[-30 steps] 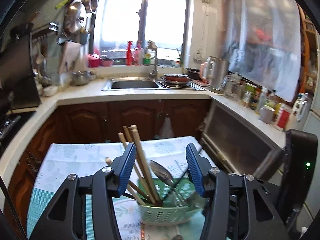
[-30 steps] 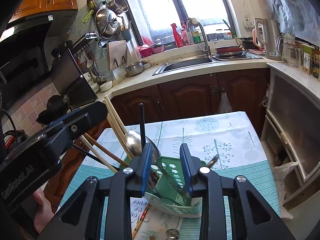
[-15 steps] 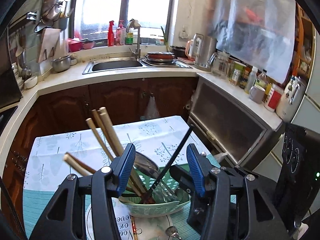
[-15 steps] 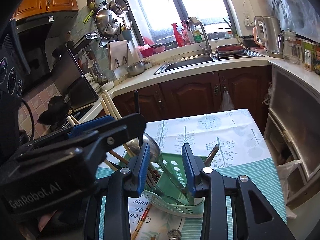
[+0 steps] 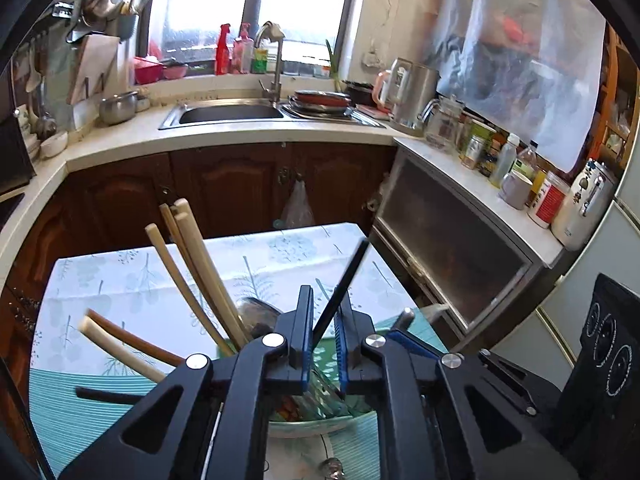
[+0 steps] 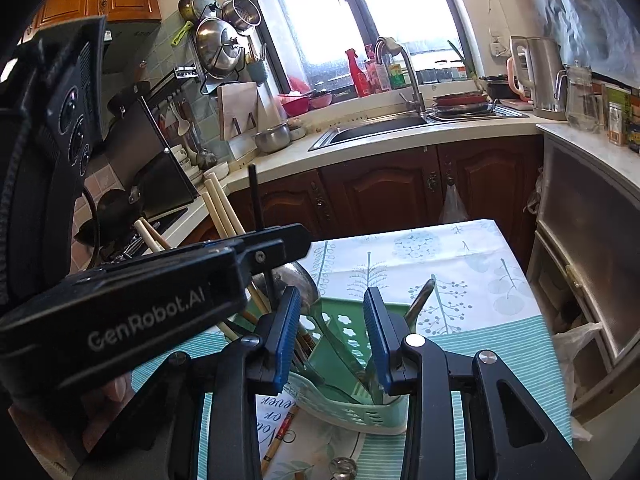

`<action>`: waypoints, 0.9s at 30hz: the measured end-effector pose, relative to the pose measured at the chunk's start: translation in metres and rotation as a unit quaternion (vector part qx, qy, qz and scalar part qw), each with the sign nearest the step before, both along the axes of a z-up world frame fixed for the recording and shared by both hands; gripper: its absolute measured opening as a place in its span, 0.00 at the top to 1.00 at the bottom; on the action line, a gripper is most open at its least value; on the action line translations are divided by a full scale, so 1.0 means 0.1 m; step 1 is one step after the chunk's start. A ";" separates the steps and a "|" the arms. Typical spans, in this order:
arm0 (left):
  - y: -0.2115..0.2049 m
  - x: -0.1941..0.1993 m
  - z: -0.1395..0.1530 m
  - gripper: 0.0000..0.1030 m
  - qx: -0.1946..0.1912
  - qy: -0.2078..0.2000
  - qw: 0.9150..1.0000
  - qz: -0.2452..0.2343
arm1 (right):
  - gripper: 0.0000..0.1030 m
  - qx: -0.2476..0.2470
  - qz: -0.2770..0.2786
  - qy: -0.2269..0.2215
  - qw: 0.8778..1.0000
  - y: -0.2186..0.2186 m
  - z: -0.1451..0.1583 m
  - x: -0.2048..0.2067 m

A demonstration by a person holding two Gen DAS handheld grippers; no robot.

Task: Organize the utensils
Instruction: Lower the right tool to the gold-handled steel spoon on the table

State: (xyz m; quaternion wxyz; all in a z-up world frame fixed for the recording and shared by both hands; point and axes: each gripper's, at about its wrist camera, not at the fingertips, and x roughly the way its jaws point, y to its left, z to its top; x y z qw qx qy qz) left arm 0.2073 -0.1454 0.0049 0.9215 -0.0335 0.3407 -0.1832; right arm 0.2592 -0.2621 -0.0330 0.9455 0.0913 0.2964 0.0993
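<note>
The left gripper (image 5: pixel 323 330) is closing its jaws on a thin black chopstick (image 5: pixel 346 280), which stands between the blue pads and leans up and to the right; the pads look pressed against it. The right gripper (image 6: pixel 332 334) has its jaws partly spread around the near wall of the green utensil basket (image 6: pixel 348 408), apparently steadying it, though whether the pads actually touch the wall I cannot tell.

The basket stands on the table (image 6: pixel 460 280) under a leaf-print cloth and holds the clutter: several pale wooden chopsticks (image 5: pixel 192 264) fanned to the left, a metal spoon (image 5: pixel 256 312) just behind the left jaws, and what seems to be a fork deeper in.

To do this step well, I would draw the black chopstick out along its own lean rather than straight up, so it does not lever the wooden ones or tip the basket. The grip sits low on the stick, so it may pivot; a slow pull is wise. A 2nd black stick (image 5: pixel 104 396) lies low at left, likely its mate.
</note>
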 end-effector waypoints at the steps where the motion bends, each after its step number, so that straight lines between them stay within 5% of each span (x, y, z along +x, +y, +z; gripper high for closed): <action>1: 0.03 -0.01 0.01 0.95 -0.004 -0.002 1.000 0.007 | 0.67 0.001 -0.002 -0.002 1.000 -0.01 0.01 -0.02; 10: 0.45 0.01 0.04 0.95 -0.035 0.005 0.997 0.068 | 0.68 0.024 -0.026 -0.014 0.999 -0.26 0.08 -0.31; 13: 0.55 -0.03 0.07 0.80 -0.038 -0.001 0.996 0.083 | 0.68 0.030 -0.032 -0.014 0.999 -0.37 0.09 -0.47; 17: 0.64 -0.13 0.16 0.76 -0.046 -0.011 0.995 0.082 | 0.68 0.027 -0.031 -0.011 0.999 -0.48 0.13 -0.70; 21: 0.73 -0.31 0.27 0.62 -0.050 -0.021 0.995 0.079 | 0.68 0.007 -0.015 0.016 1.000 -0.46 0.08 -0.92; 27: 0.87 -0.74 0.31 0.60 -0.037 -0.018 0.997 0.068 | 0.68 -0.026 0.019 0.070 0.997 -0.32 -0.21 -1.22</action>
